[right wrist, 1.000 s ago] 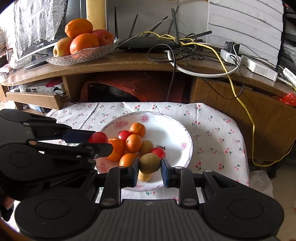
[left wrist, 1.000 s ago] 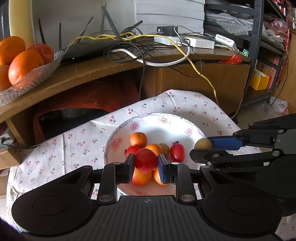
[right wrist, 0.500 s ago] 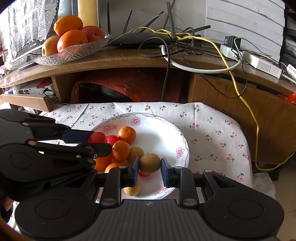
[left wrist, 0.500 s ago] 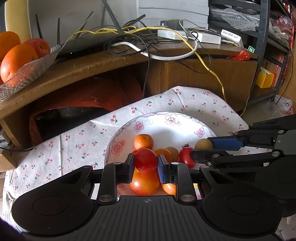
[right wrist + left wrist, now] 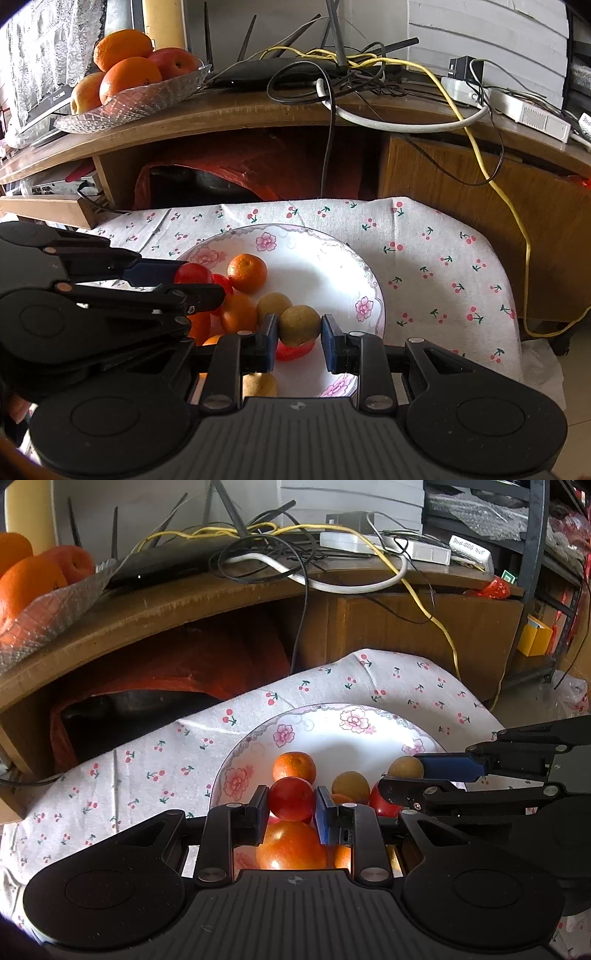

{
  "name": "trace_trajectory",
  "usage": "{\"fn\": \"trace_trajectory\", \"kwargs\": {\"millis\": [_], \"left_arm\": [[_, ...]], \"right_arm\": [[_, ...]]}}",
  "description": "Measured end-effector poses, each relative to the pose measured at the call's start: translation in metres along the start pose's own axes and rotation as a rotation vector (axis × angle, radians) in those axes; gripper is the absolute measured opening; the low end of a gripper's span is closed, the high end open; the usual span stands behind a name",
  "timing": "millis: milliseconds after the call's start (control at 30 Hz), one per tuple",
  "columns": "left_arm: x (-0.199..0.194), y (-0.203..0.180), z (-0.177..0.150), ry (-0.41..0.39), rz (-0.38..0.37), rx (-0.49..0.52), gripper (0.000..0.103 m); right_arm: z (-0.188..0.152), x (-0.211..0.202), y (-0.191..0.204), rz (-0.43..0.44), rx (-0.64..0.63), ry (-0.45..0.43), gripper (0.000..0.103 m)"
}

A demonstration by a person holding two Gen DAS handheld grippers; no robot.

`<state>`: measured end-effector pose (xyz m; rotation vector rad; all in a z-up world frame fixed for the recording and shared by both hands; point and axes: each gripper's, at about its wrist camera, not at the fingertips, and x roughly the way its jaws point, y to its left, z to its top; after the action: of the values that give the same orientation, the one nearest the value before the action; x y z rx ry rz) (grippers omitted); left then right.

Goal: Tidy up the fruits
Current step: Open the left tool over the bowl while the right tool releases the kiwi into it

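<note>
A white flowered plate [image 5: 332, 720] [image 5: 325, 254] on a cherry-print cloth holds several small oranges, red tomatoes and brown fruits. My left gripper [image 5: 291, 800] is shut on a red tomato [image 5: 291, 798] and holds it above the plate's near side; it also shows in the right wrist view [image 5: 192, 284]. My right gripper [image 5: 299, 326] is shut on a small brown fruit [image 5: 299, 320], above the plate's right part; it also shows in the left wrist view [image 5: 404, 775]. A small orange [image 5: 294, 766] [image 5: 246, 272] lies farther back on the plate.
A wooden shelf [image 5: 258, 114] runs behind the table, with a glass bowl [image 5: 136, 99] of big oranges and apples at its left, a router and tangled cables [image 5: 332, 74] in the middle. A red bag [image 5: 177, 664] fills the hollow below. A metal rack [image 5: 535, 554] stands right.
Both grippers, each still holding its fruit, have moved forward and lower over the plate; the shelf and the plate look closer and larger.
</note>
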<state>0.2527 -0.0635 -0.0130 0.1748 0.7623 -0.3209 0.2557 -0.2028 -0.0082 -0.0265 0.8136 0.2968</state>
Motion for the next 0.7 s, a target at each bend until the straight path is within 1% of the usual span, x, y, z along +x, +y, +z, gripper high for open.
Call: {"fn": "trace_trajectory", "kwargs": {"millis": [367,700], "left_arm": [[0.0078,0.0035,0.0054,0.005,0.0,-0.005,0.034],[0.0062,0.0041,0.0058,0.011,0.016,-0.011,0.041]], "right_arm": [[0.0043,0.0086,-0.0008,0.001,-0.003,-0.033,0.027],[0.005,0.01,-0.0042,0.007,0.003,-0.038,0.027]]}}
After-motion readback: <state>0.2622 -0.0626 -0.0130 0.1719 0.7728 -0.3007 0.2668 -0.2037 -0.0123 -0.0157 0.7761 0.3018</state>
